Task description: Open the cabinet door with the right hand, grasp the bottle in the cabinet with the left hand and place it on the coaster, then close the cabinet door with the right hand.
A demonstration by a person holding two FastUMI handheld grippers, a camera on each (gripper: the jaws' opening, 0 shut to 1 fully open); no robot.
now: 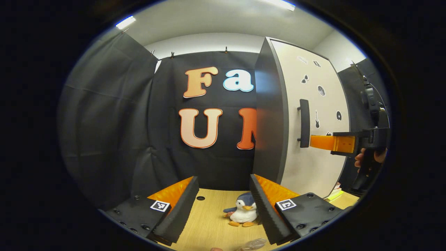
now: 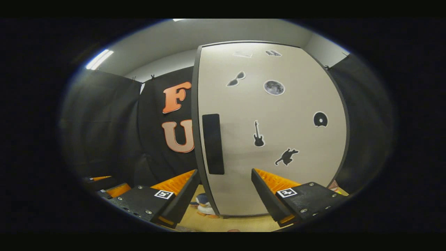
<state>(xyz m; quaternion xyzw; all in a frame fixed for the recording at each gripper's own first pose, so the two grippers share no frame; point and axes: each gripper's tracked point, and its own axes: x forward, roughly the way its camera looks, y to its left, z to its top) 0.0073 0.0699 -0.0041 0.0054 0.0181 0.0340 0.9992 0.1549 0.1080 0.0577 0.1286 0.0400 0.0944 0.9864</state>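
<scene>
Your right gripper (image 2: 223, 190) faces the cabinet door (image 2: 278, 139), jaws spread wide and holding nothing. The handle (image 2: 213, 143) is a vertical bar, long axis upright, just ahead and slightly left of the gap between the fingers. In the left gripper view the right gripper (image 1: 329, 143) reaches in from the right, its finger tips just beside the handle (image 1: 304, 122); I can't tell whether they touch it. The door looks shut, so the bottle inside is hidden. Your left gripper (image 1: 223, 209) is also open and empty, hanging over the desk (image 1: 209, 223) left of the cabinet, a penguin toy (image 1: 244, 210) ahead between its fingers. The right hand is nearer the handle: close on it side to side, across the upright bar.
</scene>
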